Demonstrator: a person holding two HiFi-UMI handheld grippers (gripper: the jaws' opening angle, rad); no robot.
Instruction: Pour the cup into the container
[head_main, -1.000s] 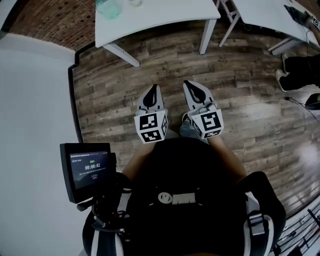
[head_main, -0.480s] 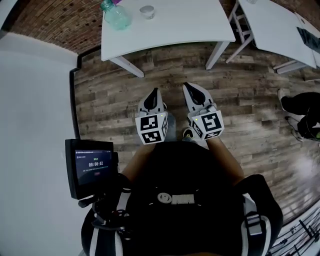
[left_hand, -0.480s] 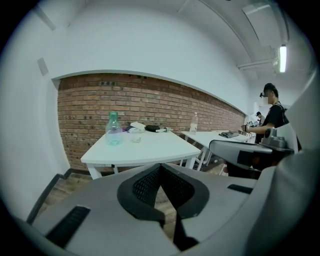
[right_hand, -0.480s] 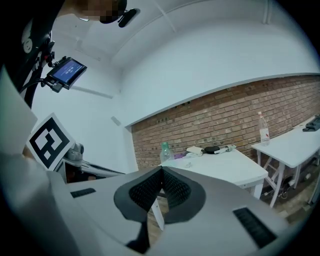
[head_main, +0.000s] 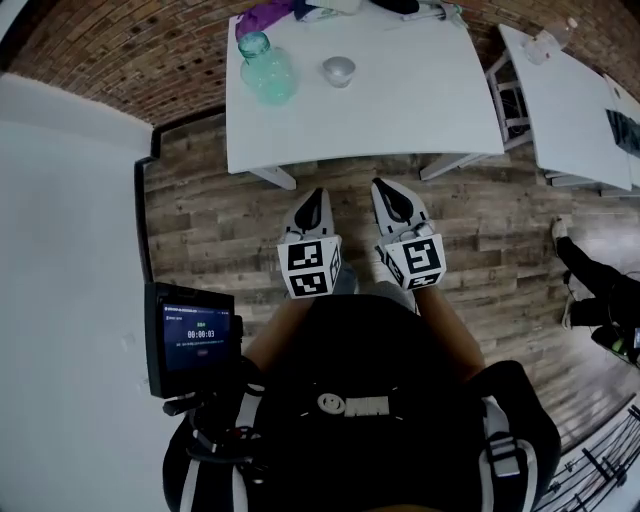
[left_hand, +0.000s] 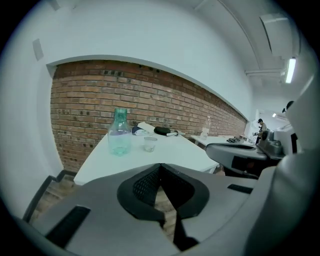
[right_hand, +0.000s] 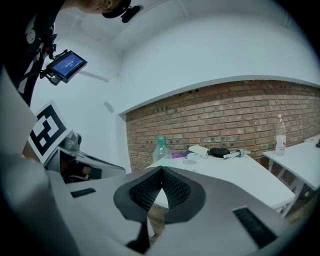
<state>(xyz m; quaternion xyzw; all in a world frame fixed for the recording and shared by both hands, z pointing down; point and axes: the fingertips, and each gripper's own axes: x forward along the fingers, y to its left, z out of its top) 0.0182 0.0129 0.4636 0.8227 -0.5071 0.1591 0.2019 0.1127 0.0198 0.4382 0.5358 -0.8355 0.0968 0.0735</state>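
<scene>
Two hand-held grippers are side by side in front of the person, above the wood-plank floor (head_main: 200, 220) and just short of the near edge of a white table (head_main: 400, 110). The left gripper (head_main: 314, 200) has its jaws pressed together with nothing between them. The right gripper (head_main: 385, 190) is likewise closed tip to tip and empty. Neither touches the table or anything on it.

A small clear cup (head_main: 338, 70) stands upright toward the table's far left corner. The container, a green-tinted clear bottle (head_main: 265, 68), stands upright just to its left, nearer the left edge; the two are close but apart. Both are well apart from the grippers. Some dark, white and purple items lie along the table's far edge. A second white table (head_main: 570, 120) stands to the right, with a clear plastic bottle (head_main: 555, 38) near its far edge. A small lit screen (head_main: 192, 338) is mounted at the person's left.
</scene>
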